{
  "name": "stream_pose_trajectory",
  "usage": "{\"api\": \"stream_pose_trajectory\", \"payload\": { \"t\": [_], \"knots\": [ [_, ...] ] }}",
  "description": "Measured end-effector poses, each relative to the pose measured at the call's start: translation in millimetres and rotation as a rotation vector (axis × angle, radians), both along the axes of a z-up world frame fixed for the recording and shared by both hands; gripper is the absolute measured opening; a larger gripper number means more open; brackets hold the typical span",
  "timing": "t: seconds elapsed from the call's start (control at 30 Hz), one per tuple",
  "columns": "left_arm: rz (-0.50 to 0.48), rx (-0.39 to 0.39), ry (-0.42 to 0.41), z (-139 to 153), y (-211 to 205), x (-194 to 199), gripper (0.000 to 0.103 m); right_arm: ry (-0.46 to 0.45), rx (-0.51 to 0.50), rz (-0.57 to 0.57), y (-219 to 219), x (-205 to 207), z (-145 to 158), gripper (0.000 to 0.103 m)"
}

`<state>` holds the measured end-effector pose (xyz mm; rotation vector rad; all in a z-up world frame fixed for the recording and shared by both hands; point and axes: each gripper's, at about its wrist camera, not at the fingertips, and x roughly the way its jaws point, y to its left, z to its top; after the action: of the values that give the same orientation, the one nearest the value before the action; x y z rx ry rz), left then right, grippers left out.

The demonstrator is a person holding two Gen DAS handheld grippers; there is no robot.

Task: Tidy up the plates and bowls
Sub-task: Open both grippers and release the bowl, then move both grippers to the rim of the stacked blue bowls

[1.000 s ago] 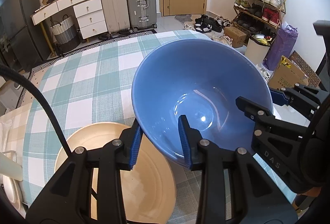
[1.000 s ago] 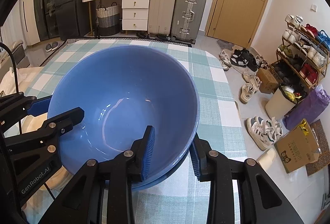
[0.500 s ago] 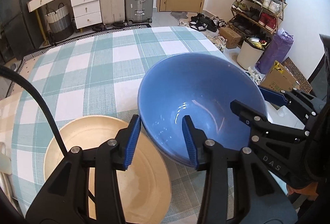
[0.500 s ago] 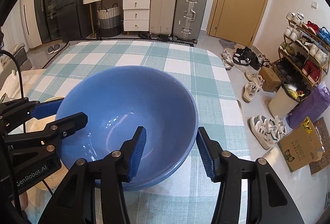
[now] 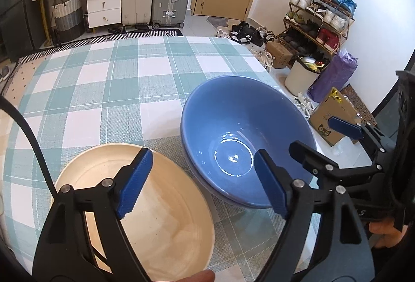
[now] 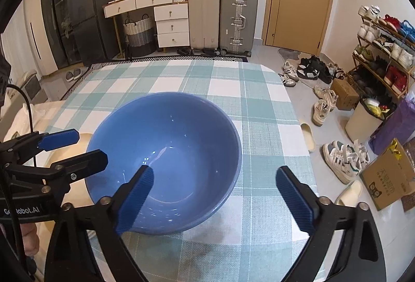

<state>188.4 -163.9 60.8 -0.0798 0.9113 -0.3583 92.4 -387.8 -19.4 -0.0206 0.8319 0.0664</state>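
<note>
A blue bowl [image 5: 241,136] rests nested on a second blue bowl on the checked tablecloth [image 5: 109,90]; it also shows in the right wrist view [image 6: 166,152]. A cream plate [image 5: 160,219] lies to its left, partly seen in the right wrist view [image 6: 75,149]. My left gripper [image 5: 205,188] is open and empty, straddling the gap between plate and bowl. My right gripper [image 6: 215,199] is open and empty, its jaws wide over the bowl's near right rim. Each gripper appears in the other's view, the right [image 5: 324,142] and the left [image 6: 75,149].
The table's right edge [image 6: 301,142] drops to a floor with shoes, a cardboard box [image 6: 389,175] and a shoe rack [image 6: 384,53]. Suitcases [image 6: 223,17], drawers and a fridge stand beyond the far edge.
Both grippers held the blue bowl by its rim, lowered it onto the bowl beneath, then opened wide and drew back from it.
</note>
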Motion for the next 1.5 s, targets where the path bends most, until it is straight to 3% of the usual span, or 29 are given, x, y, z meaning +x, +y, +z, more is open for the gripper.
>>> {"api": "stream_pose_trajectory", "payload": {
  "t": [0.37,0.43,0.47,0.77,0.97,1.13,1.17,1.23,1.27,1.5],
  "knots": [
    [0.028,-0.029,0.032,-7,22,5,0.085,0.005,0.085,-0.008,-10,-3,-4,0.102],
    [0.027,-0.031,0.039,-10,22,6,0.092,0.01,0.093,-0.011,-10,-3,-7,0.102],
    [0.027,-0.038,0.042,-11,22,7,0.102,0.012,0.1,-0.015,-10,-3,-9,0.102],
    [0.035,-0.057,0.061,-23,20,16,0.1,0.038,0.151,-0.041,-19,0,-23,0.102],
    [0.056,-0.14,0.111,-35,25,30,0.1,0.036,0.26,-0.051,-29,2,-29,0.102],
    [0.069,-0.187,0.121,-44,29,40,0.09,-0.004,0.321,-0.037,-33,2,-30,0.101],
    [0.066,-0.185,0.119,-45,29,41,0.086,-0.005,0.333,-0.036,-33,2,-30,0.099],
    [0.057,-0.18,0.114,-47,26,42,0.08,-0.002,0.366,-0.023,-35,5,-32,0.08],
    [0.055,-0.18,0.114,-48,26,42,0.078,0.004,0.376,-0.019,-35,6,-33,0.077],
    [0.041,-0.188,0.128,-56,19,49,0.059,-0.01,0.409,-0.007,-34,5,-35,0.07]
  ]
}}
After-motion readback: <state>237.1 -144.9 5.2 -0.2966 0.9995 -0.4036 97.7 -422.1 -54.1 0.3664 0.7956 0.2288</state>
